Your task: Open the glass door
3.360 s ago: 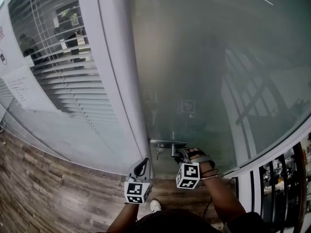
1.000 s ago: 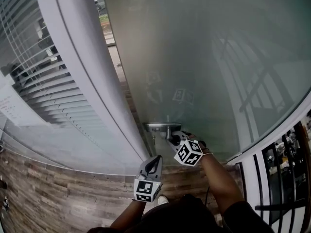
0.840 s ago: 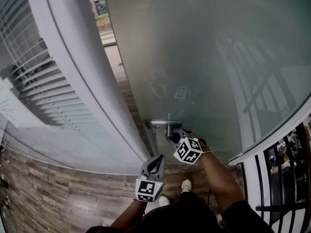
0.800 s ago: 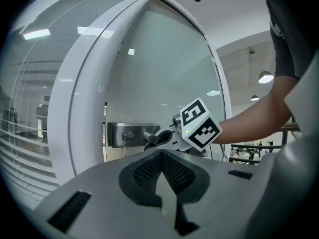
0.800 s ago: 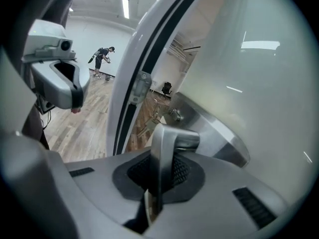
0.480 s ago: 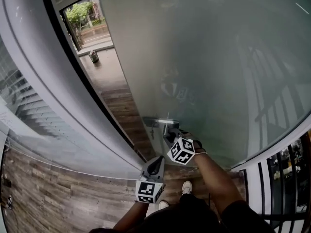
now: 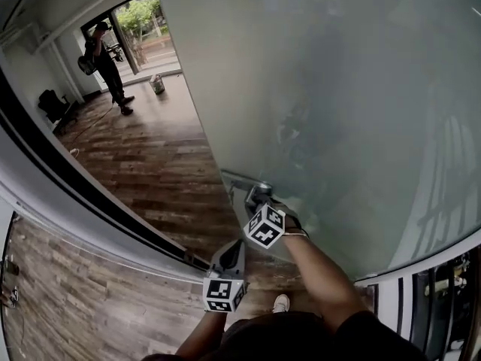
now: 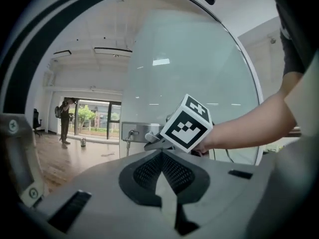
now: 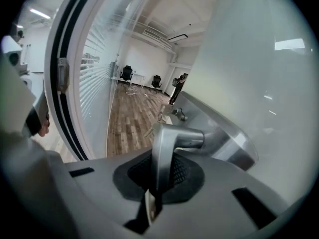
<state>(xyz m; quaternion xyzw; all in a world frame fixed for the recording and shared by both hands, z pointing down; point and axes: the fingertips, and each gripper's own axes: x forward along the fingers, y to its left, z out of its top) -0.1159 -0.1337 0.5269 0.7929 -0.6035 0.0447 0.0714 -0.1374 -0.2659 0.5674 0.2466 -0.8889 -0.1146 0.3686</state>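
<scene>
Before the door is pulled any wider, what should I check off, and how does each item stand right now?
1. Right gripper shut on the door handle: ok.
2. Left gripper shut and holding nothing: ok.
3. Glass door swung off its frame, with wood floor showing in the gap: ok.
4. Person in the room beyond stands far from the door: ok.
5. Key in the lock hangs clear of the right gripper: ok.
6. Shoe clear of the door's bottom edge: cannot tell.
</scene>
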